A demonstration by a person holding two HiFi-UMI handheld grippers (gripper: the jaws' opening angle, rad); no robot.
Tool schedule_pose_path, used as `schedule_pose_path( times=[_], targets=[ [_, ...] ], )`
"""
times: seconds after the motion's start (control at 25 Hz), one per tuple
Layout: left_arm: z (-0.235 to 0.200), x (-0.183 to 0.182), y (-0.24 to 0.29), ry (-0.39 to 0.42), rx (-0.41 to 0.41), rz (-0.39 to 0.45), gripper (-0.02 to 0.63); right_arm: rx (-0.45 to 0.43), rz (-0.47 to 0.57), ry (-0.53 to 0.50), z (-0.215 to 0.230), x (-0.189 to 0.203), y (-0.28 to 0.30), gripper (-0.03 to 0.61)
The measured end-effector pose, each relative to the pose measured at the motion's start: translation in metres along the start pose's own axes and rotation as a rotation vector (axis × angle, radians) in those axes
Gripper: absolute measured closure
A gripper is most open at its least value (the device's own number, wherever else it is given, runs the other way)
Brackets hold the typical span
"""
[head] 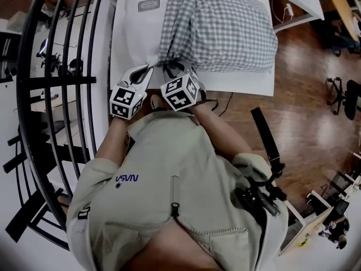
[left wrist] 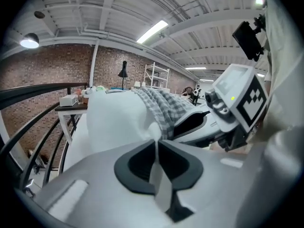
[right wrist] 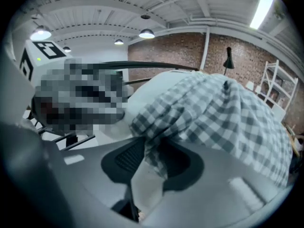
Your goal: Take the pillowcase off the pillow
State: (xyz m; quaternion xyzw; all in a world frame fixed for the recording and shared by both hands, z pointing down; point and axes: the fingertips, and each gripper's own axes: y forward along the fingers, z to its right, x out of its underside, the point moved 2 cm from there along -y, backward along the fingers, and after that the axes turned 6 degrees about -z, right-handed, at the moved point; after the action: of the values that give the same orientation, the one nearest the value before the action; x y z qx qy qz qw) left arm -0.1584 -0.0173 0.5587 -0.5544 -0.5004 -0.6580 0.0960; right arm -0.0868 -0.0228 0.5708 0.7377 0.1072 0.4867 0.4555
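left hand-held gripper clamped on pillow bare corner, right hand-held gripper jaws apart around pillowcase hem covering pillow's other end; risk: shallow bite slips, or pull drags pillow.

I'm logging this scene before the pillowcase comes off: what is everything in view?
pillow: one, white, on the table, left end uncovered
pillowcase: one, grey-white check, over the rest of the pillow
table: one, white, ahead of the person
railing: one, black, left of the table
floor: wood brown, right of the table
cable: one, black, below the table's near edge
jacket: one, beige, on the person
left gripper: one, white, shut on the pillow's corner
right gripper: one, white, jaws apart around the pillowcase's edge
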Motion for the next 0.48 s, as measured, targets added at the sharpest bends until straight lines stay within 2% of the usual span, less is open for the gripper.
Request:
schedule_pose_path(
  times=[0.08, 0.12, 0.24, 0.48],
  targets=[
    [-0.001, -0.007, -0.003, 0.013, 0.014, 0.024, 0.592, 0.036, 0.001, 0.024, 0.007, -0.001, -0.002, 0.543],
    [-0.003, -0.012, -0.005, 0.017, 0.012, 0.037, 0.592, 0.044, 0.006, 0.035, 0.009, -0.002, -0.005, 0.558],
    [-0.014, -0.029, -0.01, 0.01, -0.019, 0.085, 0.592, 0.082, 0.029, 0.05, 0.019, -0.006, -0.022, 0.565],
    [-0.037, -0.069, -0.028, 0.0, -0.107, 0.183, 0.595, 0.244, 0.061, 0.083, 0.068, 0.001, -0.075, 0.571]
  ],
)
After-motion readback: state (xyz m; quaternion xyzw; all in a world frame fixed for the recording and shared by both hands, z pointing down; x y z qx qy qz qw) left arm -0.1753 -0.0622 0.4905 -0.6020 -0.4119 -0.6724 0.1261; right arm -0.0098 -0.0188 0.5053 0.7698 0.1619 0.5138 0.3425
